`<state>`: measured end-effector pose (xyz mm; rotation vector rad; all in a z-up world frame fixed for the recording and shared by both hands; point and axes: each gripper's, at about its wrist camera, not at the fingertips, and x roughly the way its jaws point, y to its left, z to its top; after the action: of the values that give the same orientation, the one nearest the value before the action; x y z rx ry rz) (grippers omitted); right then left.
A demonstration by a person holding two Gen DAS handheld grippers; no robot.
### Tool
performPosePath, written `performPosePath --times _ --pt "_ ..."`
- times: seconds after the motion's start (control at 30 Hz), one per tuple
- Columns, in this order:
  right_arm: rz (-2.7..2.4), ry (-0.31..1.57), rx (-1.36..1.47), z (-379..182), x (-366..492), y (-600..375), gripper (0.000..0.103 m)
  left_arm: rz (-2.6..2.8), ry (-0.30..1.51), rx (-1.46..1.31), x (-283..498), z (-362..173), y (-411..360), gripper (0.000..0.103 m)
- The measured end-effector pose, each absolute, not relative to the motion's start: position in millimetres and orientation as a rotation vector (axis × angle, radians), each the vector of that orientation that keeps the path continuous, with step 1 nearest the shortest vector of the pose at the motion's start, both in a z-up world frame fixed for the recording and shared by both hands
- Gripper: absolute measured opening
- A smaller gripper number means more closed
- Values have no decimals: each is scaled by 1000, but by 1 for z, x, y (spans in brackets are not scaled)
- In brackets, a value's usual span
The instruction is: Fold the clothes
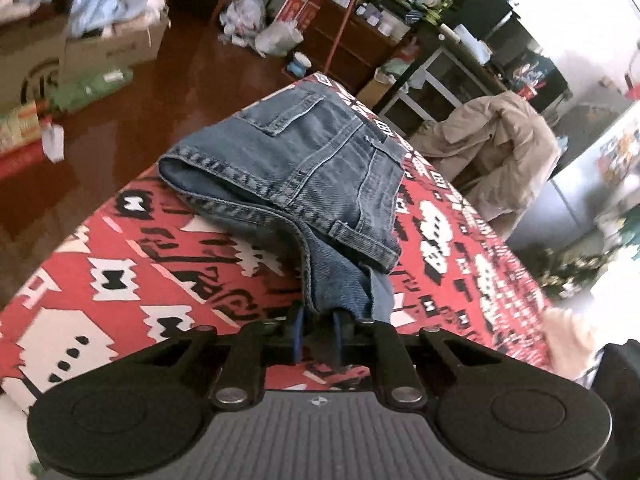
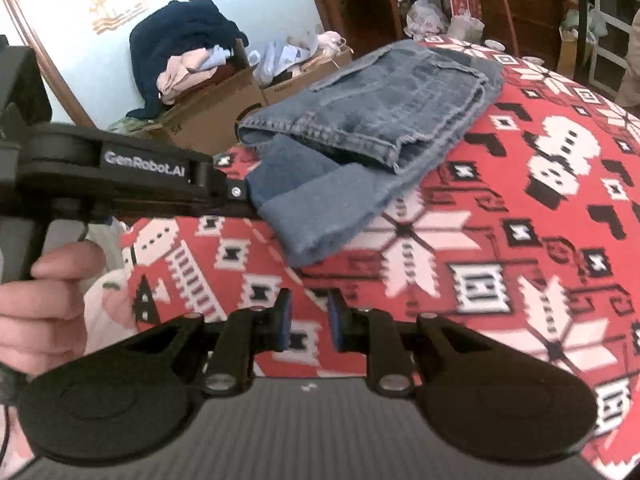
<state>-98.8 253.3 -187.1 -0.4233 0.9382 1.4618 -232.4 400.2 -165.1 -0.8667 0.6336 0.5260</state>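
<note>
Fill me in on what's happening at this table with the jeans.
A person is folding a pair of jeans on a red patterned tablecloth, holding a gripper in each hand. The left gripper is shut on the near end of the denim, with cloth between its pads. The right gripper hovers over bare tablecloth beside the jeans, its jaws slightly apart and holding nothing. The jeans lie partly folded, one end doubled over.

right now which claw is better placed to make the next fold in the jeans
Probably left: the left claw already pinches the jeans at their near edge, while the right claw hangs empty over the red cloth.
</note>
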Motion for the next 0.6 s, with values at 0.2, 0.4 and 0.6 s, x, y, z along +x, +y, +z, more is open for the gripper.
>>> performPosePath --times 0.2,0.4,0.6 --pt "1461 889 -387 -184 -105 269 21 491 632 -945 -236 -167 410 13" --pt "1432 921 -399 -188 -103 279 6 497 661 -954 -236 -170 410 7" --pt "1399 1010 -298 -179 -85 264 4 529 671 -1017 -255 -178 397 7"
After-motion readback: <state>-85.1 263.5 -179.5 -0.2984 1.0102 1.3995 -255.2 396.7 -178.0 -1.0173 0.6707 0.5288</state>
